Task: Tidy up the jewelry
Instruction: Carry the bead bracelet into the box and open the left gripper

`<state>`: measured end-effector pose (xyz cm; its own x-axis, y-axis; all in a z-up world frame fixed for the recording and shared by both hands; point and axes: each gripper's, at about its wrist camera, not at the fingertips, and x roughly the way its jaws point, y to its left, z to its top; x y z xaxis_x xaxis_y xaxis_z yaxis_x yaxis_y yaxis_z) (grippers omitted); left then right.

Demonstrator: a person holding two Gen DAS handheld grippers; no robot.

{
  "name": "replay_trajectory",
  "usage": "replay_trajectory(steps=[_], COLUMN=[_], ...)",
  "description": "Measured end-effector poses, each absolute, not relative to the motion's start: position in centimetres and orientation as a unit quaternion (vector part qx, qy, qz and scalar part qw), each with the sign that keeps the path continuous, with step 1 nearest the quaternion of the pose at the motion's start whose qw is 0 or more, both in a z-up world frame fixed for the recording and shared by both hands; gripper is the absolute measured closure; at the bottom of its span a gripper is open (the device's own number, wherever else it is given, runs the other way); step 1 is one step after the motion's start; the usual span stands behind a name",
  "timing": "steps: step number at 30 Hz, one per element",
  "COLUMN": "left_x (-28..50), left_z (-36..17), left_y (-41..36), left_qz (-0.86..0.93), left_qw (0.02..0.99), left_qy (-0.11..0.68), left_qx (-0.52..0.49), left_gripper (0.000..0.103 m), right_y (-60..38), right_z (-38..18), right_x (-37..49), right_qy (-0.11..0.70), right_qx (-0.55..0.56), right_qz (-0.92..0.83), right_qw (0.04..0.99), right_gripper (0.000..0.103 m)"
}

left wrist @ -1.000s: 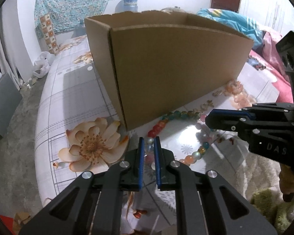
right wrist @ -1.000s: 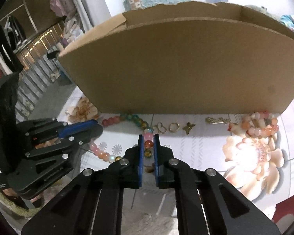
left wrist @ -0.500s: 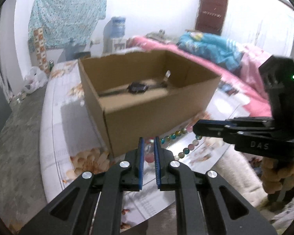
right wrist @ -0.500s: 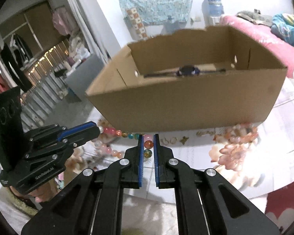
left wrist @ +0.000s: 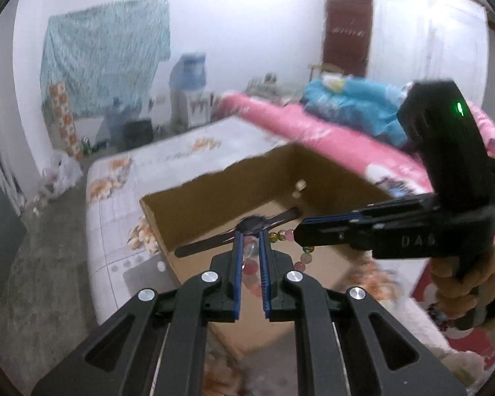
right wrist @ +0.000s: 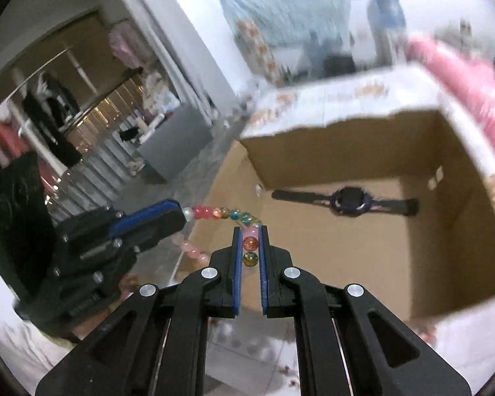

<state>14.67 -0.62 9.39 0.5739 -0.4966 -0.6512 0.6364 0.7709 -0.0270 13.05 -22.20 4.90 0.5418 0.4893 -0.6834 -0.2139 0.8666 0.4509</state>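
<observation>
A string of coloured beads (right wrist: 227, 214) hangs in the air between my two grippers, above the near rim of an open cardboard box (right wrist: 373, 250). My right gripper (right wrist: 249, 231) is shut on two beads of the string. My left gripper (left wrist: 249, 236) is shut on the other end of the bead string (left wrist: 282, 235). Each gripper shows in the other's view: the left one (right wrist: 181, 213) and the right one (left wrist: 297, 231). A dark wristwatch (right wrist: 346, 200) lies flat on the box floor; it also shows in the left wrist view (left wrist: 257, 223).
The box (left wrist: 221, 211) stands on a table with a floral cloth (left wrist: 115, 204). A pink bed with blue bedding (left wrist: 346, 132) lies behind it. Grey floor (left wrist: 33, 264) is to the left. Small jewelry pieces on the table are out of view.
Both grippers have lifted the bead string off the table, from in front of the box wall up to above its rim. The box interior and watch have come into view.
</observation>
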Motion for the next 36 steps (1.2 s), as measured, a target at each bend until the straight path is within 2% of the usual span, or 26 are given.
replay_trajectory(steps=[5,11,16,26,33,35,36], left_x=[18.1,19.3,19.6,17.8,13.9,12.6,11.8], left_z=[6.8,5.1,4.6,7.0,8.9,8.9,8.7], left_y=[-1.6,-2.5,-1.9,0.8,4.2,5.0,5.5], left_qz=[-0.3,-0.287,-0.278,-0.283,-0.294,-0.293,-0.292], left_qw=[0.87,0.858,0.858,0.879,0.898,0.9,0.901], left_qy=[0.37,0.393,0.402,0.369,0.325,0.32,0.319], left_qx=[0.129,0.164,0.157,0.103,0.038,0.024,0.019], left_gripper=[0.094,0.093,0.092,0.092,0.072,0.065,0.061], right_y=[-21.5,-20.8,-21.3,-23.0,-25.1,-26.4,-26.7], right_z=[1.7,0.6,0.8,3.9,8.4,9.5,9.8], right_x=[17.6,19.1,18.6,16.1,10.6,8.5,7.8], right_qy=[0.499,0.523,0.519,0.464,0.379,0.358,0.352], right_qx=[0.157,0.143,0.142,0.137,0.105,0.108,0.109], right_qz=[0.177,0.162,0.157,0.146,0.13,0.126,0.125], right_qw=[0.834,0.824,0.828,0.863,0.91,0.919,0.921], right_gripper=[0.096,0.092,0.085,0.08,0.071,0.058,0.056])
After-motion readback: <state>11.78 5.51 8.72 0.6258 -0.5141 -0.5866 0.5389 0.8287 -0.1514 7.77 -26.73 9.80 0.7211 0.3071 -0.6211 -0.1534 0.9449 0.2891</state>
